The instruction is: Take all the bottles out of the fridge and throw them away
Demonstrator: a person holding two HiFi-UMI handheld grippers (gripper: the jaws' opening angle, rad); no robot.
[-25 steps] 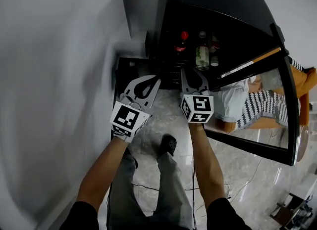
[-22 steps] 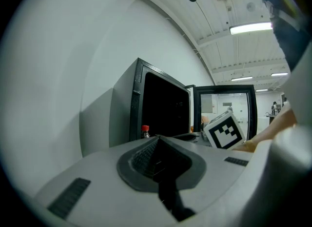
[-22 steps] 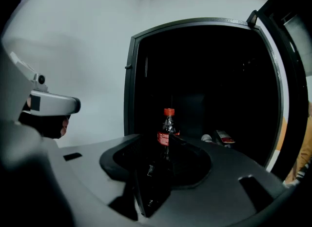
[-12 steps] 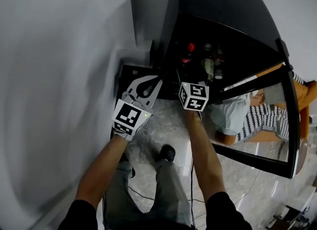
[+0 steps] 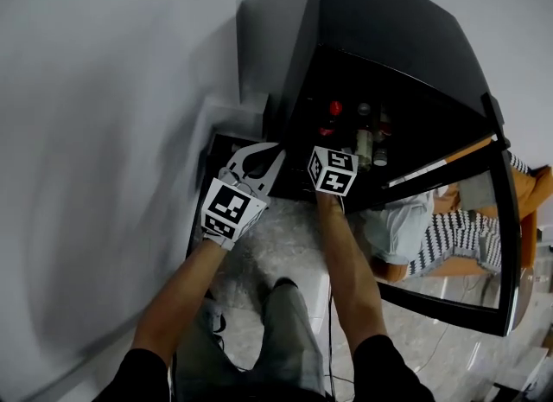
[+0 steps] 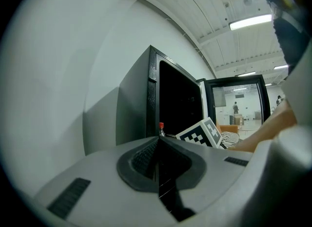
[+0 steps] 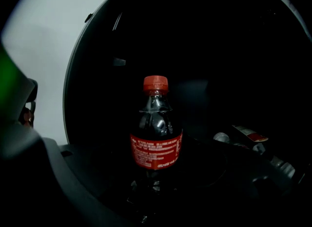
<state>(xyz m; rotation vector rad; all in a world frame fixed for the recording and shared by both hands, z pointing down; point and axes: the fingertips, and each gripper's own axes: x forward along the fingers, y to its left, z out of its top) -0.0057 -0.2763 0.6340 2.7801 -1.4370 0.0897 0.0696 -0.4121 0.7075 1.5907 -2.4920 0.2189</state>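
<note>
Cola darkens the small plastic bottle (image 7: 155, 128) up to its shoulder, under a red cap and above a red label band. It stands upright with its long axis vertical and its cap at 12 o'clock, inside the black fridge (image 5: 389, 37). The right gripper (image 7: 156, 199) has just been opening its jaws. They stand wide, with the bottle in line with the gap and the pads off it. Other bottles (image 5: 370, 137) crowd at its 3 o'clock. The glass door (image 5: 471, 227) hangs open at 4 o'clock. The left gripper (image 6: 157, 145), at the right gripper's 9 o'clock, is closed on nothing.
</note>
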